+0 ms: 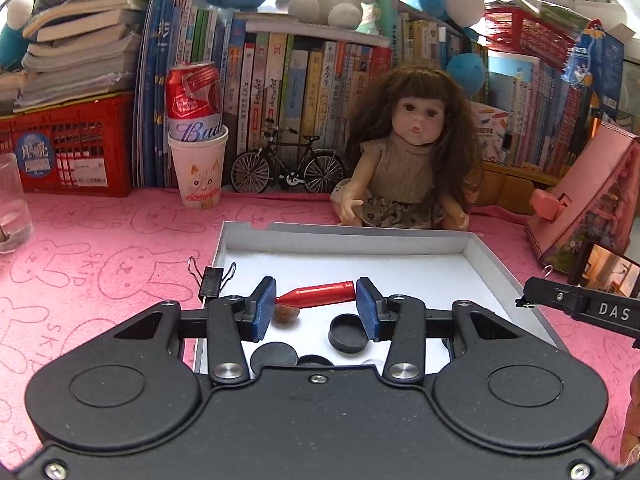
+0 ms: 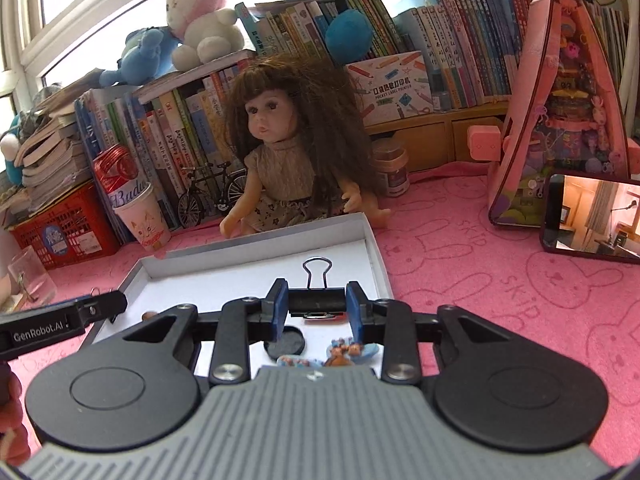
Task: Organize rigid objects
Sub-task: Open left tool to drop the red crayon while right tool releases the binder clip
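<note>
Left wrist view: we hold the left tongs (image 1: 316, 306) pinching a red tube (image 1: 318, 294) over the white tray (image 1: 344, 242).

Right wrist view: our right tongs (image 2: 317, 310) pinch a black binder clip (image 2: 317, 299) over the same tray, among black caps (image 2: 285, 342). A weak end-on grip could let either drop outside it.

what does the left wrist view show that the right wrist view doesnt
Only the left wrist view shows the red bullet-shaped piece clamped between the left gripper fingers, and a small binder clip at the box's left edge.

Only the right wrist view shows the large binder clip held by the right gripper, the cartoon figures in the box, a phone and a brown jar.

Both show the white box, the doll, the beer can in a paper cup and the toy bicycle.
</note>
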